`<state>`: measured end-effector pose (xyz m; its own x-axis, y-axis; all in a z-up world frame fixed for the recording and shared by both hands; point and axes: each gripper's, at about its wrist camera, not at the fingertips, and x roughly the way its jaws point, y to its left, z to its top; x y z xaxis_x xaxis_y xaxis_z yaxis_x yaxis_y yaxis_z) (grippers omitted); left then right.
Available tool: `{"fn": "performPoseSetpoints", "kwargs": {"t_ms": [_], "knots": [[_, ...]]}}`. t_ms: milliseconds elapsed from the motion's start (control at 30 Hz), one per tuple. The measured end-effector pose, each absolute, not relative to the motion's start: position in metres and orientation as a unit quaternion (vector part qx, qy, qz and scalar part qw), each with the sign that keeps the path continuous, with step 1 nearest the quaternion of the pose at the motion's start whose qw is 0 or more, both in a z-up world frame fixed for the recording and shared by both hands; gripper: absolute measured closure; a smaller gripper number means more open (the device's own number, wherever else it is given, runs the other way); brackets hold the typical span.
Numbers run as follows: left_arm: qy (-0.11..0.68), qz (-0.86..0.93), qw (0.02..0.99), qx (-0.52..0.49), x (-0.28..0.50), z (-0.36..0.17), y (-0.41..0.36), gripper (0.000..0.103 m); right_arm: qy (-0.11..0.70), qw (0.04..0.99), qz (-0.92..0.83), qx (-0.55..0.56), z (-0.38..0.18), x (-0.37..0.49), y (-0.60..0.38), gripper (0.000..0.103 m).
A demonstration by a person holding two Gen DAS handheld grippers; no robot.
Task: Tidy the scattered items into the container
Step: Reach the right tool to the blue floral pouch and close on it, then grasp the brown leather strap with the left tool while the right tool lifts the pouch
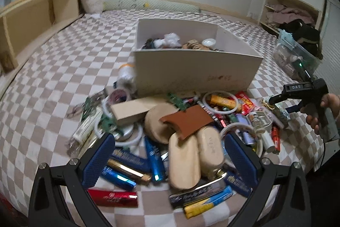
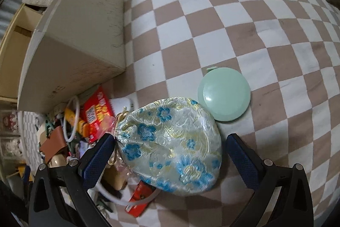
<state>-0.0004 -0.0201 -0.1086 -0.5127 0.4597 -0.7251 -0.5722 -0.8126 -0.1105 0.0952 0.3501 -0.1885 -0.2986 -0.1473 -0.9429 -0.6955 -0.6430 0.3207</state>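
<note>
Currently the right gripper (image 2: pixel 170 154), fingers wide, is straddling the brocade pouch (image 2: pixel 170 148): soft, probably light; pinch mid-body. Left gripper (image 1: pixel 170 159) is hovering wide, empty.

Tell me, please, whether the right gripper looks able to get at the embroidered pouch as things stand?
Probably yes. The right gripper is open, its fingers on either side of the embroidered pouch, with nothing lying over it. The green round case only touches its far edge.
</note>
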Motion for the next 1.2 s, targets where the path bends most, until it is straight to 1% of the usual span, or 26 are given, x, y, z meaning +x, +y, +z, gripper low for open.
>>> {"fn": "performPoseSetpoints", "kwargs": {"t_ms": [167,233,267,333,367,433,467,567,667,700,767,800,833,933,967,1200], "knots": [[0.060,0.870,0.272,-0.407,-0.013,-0.112,-0.050,0.000,0.358,0.192,0.705,-0.581,-0.188,0.090,0.347,0.000],[0.055,0.873,0.259,-0.409,-0.018,-0.113,-0.064,0.000,0.353,0.186,0.705,-0.586,-0.184,0.090,0.344,0.004],[0.052,0.874,0.253,-0.412,-0.021,-0.114,-0.069,0.000,0.353,0.181,0.706,-0.586,-0.182,0.090,0.343,0.011],[0.044,0.874,0.241,-0.420,-0.027,-0.116,-0.078,0.000,0.348,0.177,0.709,-0.587,-0.177,0.090,0.341,0.019],[0.040,0.874,0.236,-0.424,-0.030,-0.117,-0.081,0.000,0.347,0.171,0.712,-0.586,-0.173,0.090,0.339,0.027],[0.025,0.872,0.232,-0.431,-0.035,-0.118,-0.086,0.000,0.344,0.164,0.717,-0.584,-0.166,0.090,0.336,0.037],[0.017,0.870,0.234,-0.434,-0.036,-0.118,-0.086,0.000,0.344,0.160,0.719,-0.582,-0.162,0.090,0.335,0.044],[-0.003,0.861,0.250,-0.443,-0.039,-0.116,-0.078,0.000,0.350,0.146,0.724,-0.576,-0.152,0.092,0.334,0.054],[-0.006,0.851,0.278,-0.446,-0.037,-0.111,-0.057,0.000,0.362,0.138,0.728,-0.566,-0.142,0.095,0.336,0.066],[-0.002,0.849,0.288,-0.443,-0.036,-0.109,-0.047,0.000,0.369,0.133,0.729,-0.560,-0.137,0.097,0.336,0.071],[0.012,0.847,0.305,-0.434,-0.033,-0.106,-0.031,0.000,0.380,0.123,0.732,-0.552,-0.129,0.099,0.338,0.078],[0.023,0.847,0.315,-0.427,-0.032,-0.105,-0.021,0.000,0.384,0.118,0.734,-0.547,-0.125,0.101,0.337,0.084],[0.037,0.847,0.323,-0.420,-0.030,-0.105,-0.011,0.000,0.387,0.113,0.737,-0.543,-0.122,0.103,0.337,0.088],[0.064,0.842,0.339,-0.415,-0.031,-0.109,0.013,0.000,0.394,0.101,0.743,-0.531,-0.131,0.108,0.342,0.089],[0.068,0.839,0.343,-0.417,-0.032,-0.112,0.019,0.000,0.396,0.099,0.745,-0.527,-0.143,0.104,0.343,0.089],[0.091,0.816,0.372,-0.433,-0.041,-0.129,0.055,0.001,0.412,0.093,0.751,-0.507,-0.136,0.101,0.334,0.089]]}}
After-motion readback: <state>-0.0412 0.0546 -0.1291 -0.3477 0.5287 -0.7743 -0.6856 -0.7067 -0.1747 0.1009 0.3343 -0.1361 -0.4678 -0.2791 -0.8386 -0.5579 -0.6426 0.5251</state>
